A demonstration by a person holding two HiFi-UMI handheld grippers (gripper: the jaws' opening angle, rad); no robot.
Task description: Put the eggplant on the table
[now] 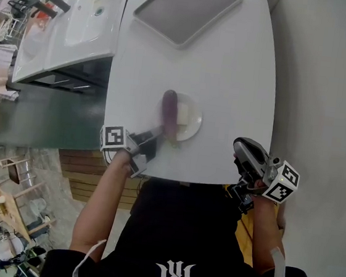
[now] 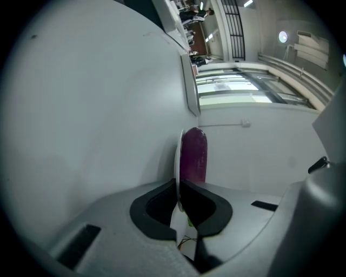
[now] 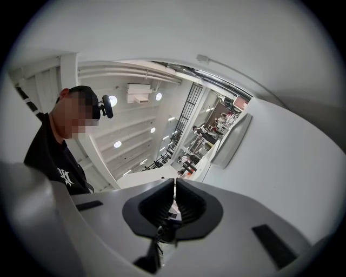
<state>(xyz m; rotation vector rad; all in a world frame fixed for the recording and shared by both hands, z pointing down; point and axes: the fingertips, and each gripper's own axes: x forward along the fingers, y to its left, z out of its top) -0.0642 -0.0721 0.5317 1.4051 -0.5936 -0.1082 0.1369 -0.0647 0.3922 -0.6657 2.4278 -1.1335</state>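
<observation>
torso [image 1: 172, 253] and forearms of the person fill the bottom of the head view. just beyond, at the table's near edge on the right, the right gripper [image 1: 243, 150] hangs idle. its own view shows the two pads pressed together with nothing between them, pointed off across the room rather than at the work.

a little further in, the left gripper [image 1: 156, 134] reaches to the near rim of the white plate [image 1: 193, 115]. in the left gripper view the rim runs edge-on straight into the slot between the pads, so the jaws are closed narrow on the plate's edge, not on the vegetable.

the eggplant [image 1: 170, 113] lies lengthwise on that plate, its green stem end towards the left gripper and its purple body running away from it. it is not yet on the bare table [image 1: 229, 79].

the step in hand looks like getting the eggplant off the plate by working the plate itself. next would probably be a tilt or a steady hold of the rim while the right gripper comes over, with care that the round body does not roll towards the edge.

further back sits a grey tray [image 1: 188, 9], and off to the left a white basin [image 1: 82, 12].
</observation>
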